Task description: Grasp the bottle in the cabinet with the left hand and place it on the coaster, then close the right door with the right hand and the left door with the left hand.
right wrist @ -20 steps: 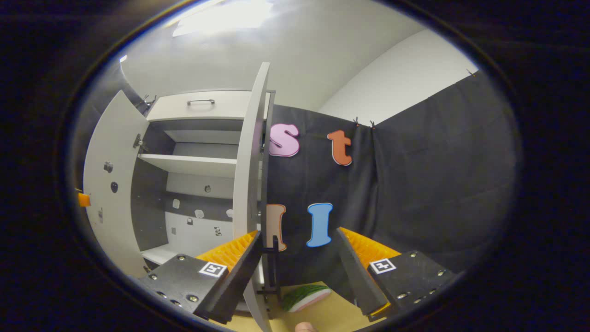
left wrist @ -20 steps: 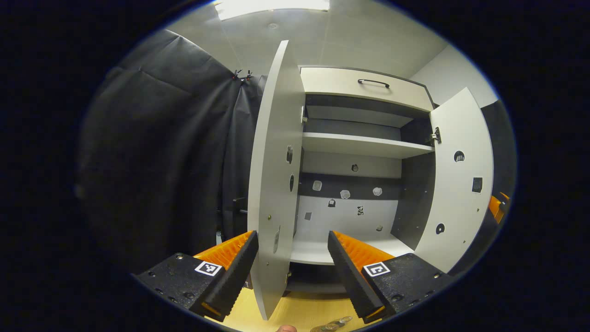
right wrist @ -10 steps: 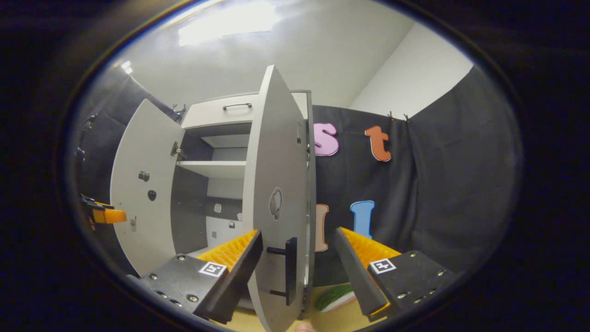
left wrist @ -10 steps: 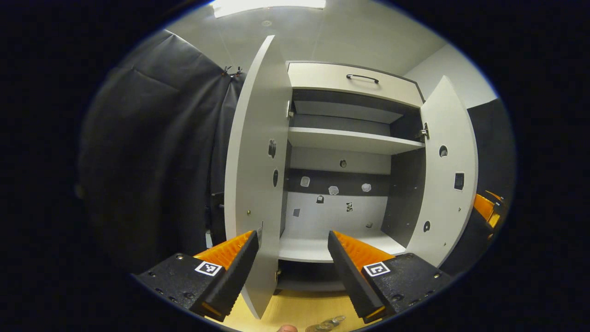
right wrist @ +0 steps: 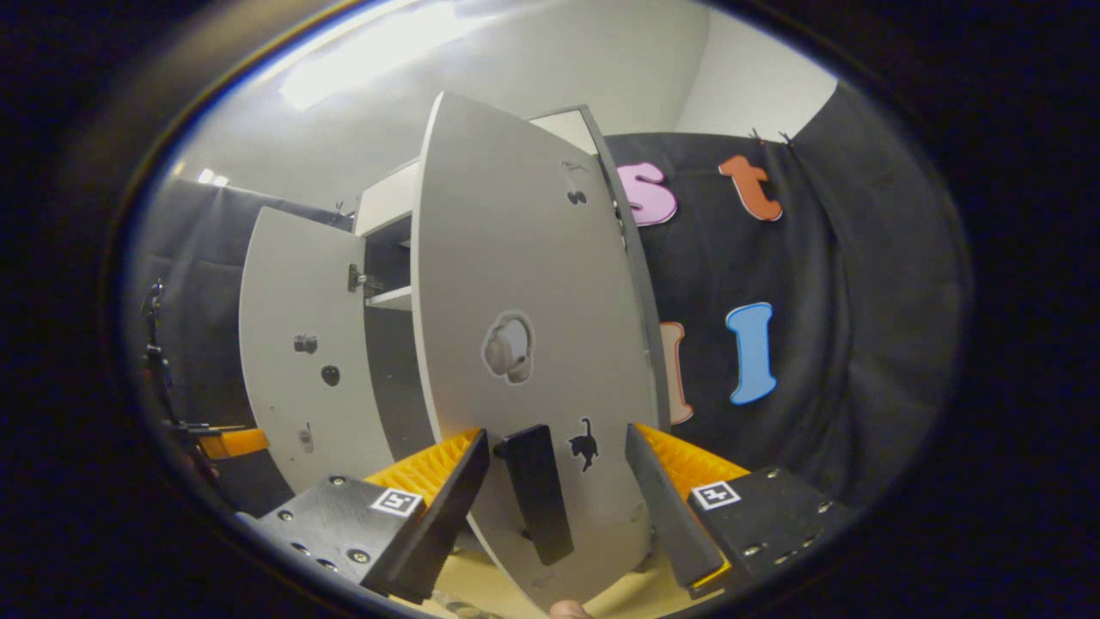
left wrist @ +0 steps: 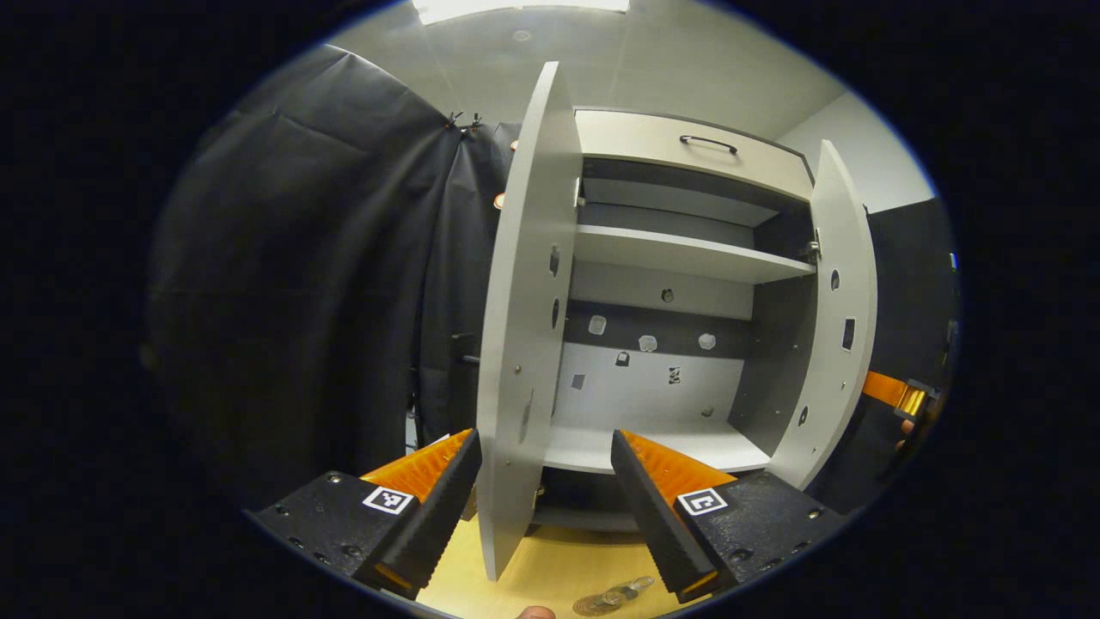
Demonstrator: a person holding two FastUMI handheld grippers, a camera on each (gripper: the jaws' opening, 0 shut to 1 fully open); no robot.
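The white cabinet [left wrist: 662, 258] stands open with bare shelves. My left gripper [left wrist: 541, 503] is open, and the lower edge of the left door [left wrist: 524, 327] stands between its fingers. A small clear glassy thing [left wrist: 614, 595] lies on the wooden tabletop at the view's bottom edge; I cannot tell what it is. The right door [left wrist: 832, 318] is swung partway in. In the right gripper view its outer face [right wrist: 533, 284] is close ahead. Its black handle [right wrist: 537, 490] sits between the fingers of my open right gripper [right wrist: 559, 499]. Nothing is gripped.
Black cloth walls hang on both sides of the cabinet. A drawer with a dark handle [left wrist: 703, 142] tops the cabinet. The light wooden tabletop [left wrist: 559, 567] runs below it. The other gripper [right wrist: 228, 443] shows far left beyond the left door [right wrist: 296, 361].
The right door has swung further toward the cabinet, and my right gripper has come round to its outer face with the handle between its fingers. The left door stays open.
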